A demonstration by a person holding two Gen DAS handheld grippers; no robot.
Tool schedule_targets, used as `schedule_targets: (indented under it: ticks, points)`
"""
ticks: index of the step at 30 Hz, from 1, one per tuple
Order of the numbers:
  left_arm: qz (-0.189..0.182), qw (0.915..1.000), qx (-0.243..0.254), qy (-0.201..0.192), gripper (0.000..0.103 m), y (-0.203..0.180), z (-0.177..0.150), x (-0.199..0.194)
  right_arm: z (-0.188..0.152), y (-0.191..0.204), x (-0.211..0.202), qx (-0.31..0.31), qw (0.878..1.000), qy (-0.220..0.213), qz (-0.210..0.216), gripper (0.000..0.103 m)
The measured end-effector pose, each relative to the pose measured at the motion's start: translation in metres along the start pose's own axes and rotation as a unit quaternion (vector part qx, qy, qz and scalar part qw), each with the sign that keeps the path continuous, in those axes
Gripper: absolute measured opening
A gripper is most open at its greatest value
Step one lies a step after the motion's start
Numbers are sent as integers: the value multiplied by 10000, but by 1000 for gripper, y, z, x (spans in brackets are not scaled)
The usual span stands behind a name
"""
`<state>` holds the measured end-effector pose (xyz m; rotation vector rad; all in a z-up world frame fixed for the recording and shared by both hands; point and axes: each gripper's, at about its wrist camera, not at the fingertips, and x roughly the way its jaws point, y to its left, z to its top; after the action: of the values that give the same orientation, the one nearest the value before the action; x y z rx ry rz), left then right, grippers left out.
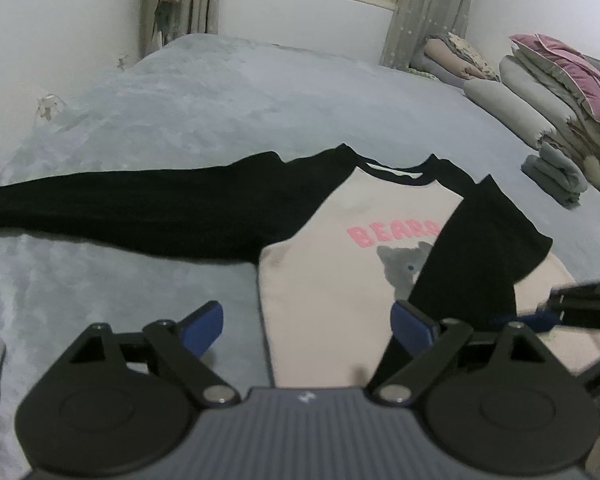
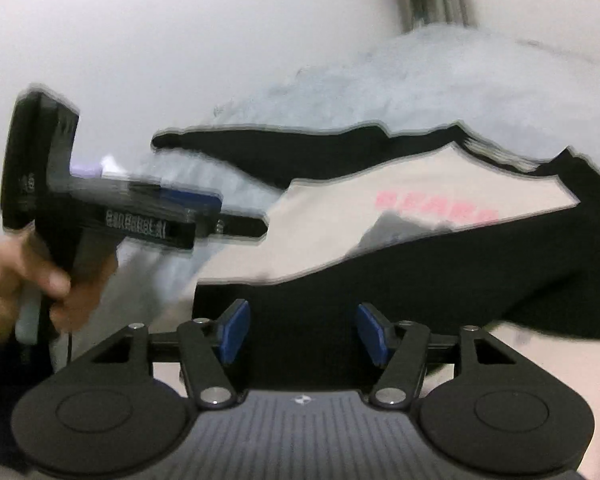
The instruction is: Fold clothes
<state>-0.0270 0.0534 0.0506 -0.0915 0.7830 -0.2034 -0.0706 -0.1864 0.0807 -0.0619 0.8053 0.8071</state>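
Garment under inspection: 1 long-sleeved raglan shirt [image 1: 328,280] with cream body, black sleeves and pink lettering, lying face up on the grey plush bedspread [image 1: 220,100]. The left black sleeve [image 1: 120,208] lies stretched straight out to the left, its long axis running across the bed, away from the body. The right black sleeve [image 1: 480,248] lies folded diagonally inward over the chest print. Left gripper [image 1: 306,330] hovers above the shirt's lower left edge, jaws spread apart, holding nothing. Right gripper [image 2: 303,332] is likewise spread wide and empty, with the cuff end of the folded sleeve directly beneath it; that view is motion-blurred. Judgement: 1 sleeve is folded and the outstretched sleeve lies on the left gripper's side, so that gripper is nearer to it.
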Motion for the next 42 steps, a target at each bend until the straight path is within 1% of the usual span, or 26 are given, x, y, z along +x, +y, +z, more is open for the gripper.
schedule_targets:
  ticks: [2,5,6,7,8,9,10,12,14,15,17,18,19,22,24,25,27,30,32,34,35,36,37,38,40,42]
  points:
    - [-3,10000,4,16,91,0,0,1,-4,8,5,-259,9992,181,231,59]
    - [-38,9999,119,34,90,-4,-3,1,-11,35,7,-966,9927,378,622,59]
    - [-67,9998,196,33,86,-7,-4,1,-14,43,9,-1158,9895,450,743,59]
    - [-79,9995,288,52,70,-10,-5,0,-15,47,10,-1258,9873,512,828,59]
    - [-86,9992,385,77,58,-14,-7,0,-18,50,10,-1344,9856,552,864,59]
    - [-120,9991,388,131,34,-16,-8,0,-18,52,11,-1419,9848,570,829,59]
    - [-162,9990,359,196,24,-17,-10,1,-18,50,10,-1389,9854,565,809,59]
    - [-221,9987,395,254,22,-19,-13,1,-15,41,5,-1251,9882,519,714,59]
    - [-163,9982,555,155,22,-23,-14,-4,-13,25,-3,-1006,9930,409,456,59]
    - [-147,9977,666,42,22,-26,-14,-9,-12,13,-8,-806,9958,359,259,60]
    - [-165,9959,878,-169,24,-32,-14,-20,-9,-14,-15,-364,9988,274,-165,67]
    - [-232,9951,946,-188,26,-35,-14,-23,-10,-29,-20,-79,9990,236,-369,68]
    - [-296,9946,984,-140,30,-37,-15,-22,-11,-44,-26,205,9980,199,-570,68]
    - [-348,9942,1007,137,30,-43,-22,-12,-15,-84,-40,981,9895,109,-1053,68]
    - [-368,9940,993,284,34,-46,-26,-7,-18,-102,-49,1277,9840,23,-1244,68]
    - [-355,9940,981,328,40,-46,-28,-5,-19,-108,-51,1386,9813,17,-1338,68]
    - [-336,9938,990,370,42,-46,-30,-2,-22,-113,-61,1492,9775,-19,-1492,68]
    - [-364,9936,982,430,39,-45,-31,0,-26,-114,-63,1595,9767,-117,-1431,68]
    - [-415,9935,954,466,32,-45,-32,1,-27,-115,-62,1665,9762,-173,-1381,68]
    - [-425,9936,916,505,28,-44,-33,4,-25,-106,-57,1470,9810,-126,-1256,68]
    - [-432,9939,875,510,26,-43,-33,5,-24,-101,-55,1372,9833,-103,-1194,63]
    - [-439,9943,832,511,19,-42,-33,5,-23,-97,-52,1274,9853,-79,-1132,57]
    - [-447,9946,788,512,10,-41,-33,5,-22,-93,-50,1176,9873,-56,-1069,47]
    - [-492,9948,730,516,7,-39,-32,4,-21,-88,-47,1078,9891,-32,-1006,37]
    - [-545,9952,642,495,4,-37,-30,2,-19,-79,-42,881,9922,15,-880,27]
    - [-529,9956,641,434,4,-34,-28,-1,-17,-65,-37,601,9956,55,-710,25]
